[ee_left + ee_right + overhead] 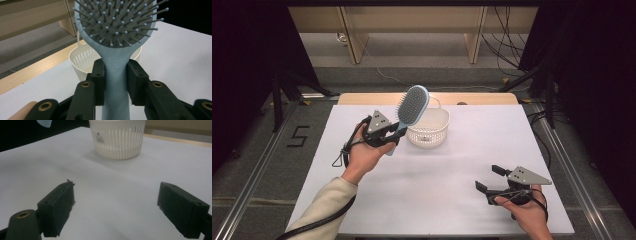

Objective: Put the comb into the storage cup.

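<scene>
At 10 o'clock from table centre in the high view, the left gripper (pixel 395 134) is raised off the white table (pixel 447 200) and holds a light-blue brush (pixel 410 111). Jaws clamped on the brush handle, one on each side; left gripper view confirms both pads pressed flat against the handle just below the neck. Brush head points up and toward 1 o'clock, tilted, bristle face turned toward the person. Head is oval, grey pad, ball-tipped pins.

Basket (pixel 428 127): white, slotted wall, round, thin handle at its far rim. Stands on the table at 12 o'clock from centre, near the far edge. Brush head overlaps the basket's left rim in the high view; in the left gripper view the basket (pixel 81 61) sits behind and below the brush (pixel 116 75). Brush is held in the air; whether it touches the basket I cannot tell.

Right gripper (pixel 487 179) at 4 o'clock, low by the near right table edge, held in the person's right hand (pixel 524 212). Jaws wide apart, nothing between them. Right gripper view: both black jaws spread over bare table, basket (pixel 117 141) ahead at 12 o'clock, well apart; barcode label on its wall. Light-blue tip of the brush (pixel 45 123) at 11 o'clock.

Cream sleeve (pixel 319 207) on the left forearm.
</scene>
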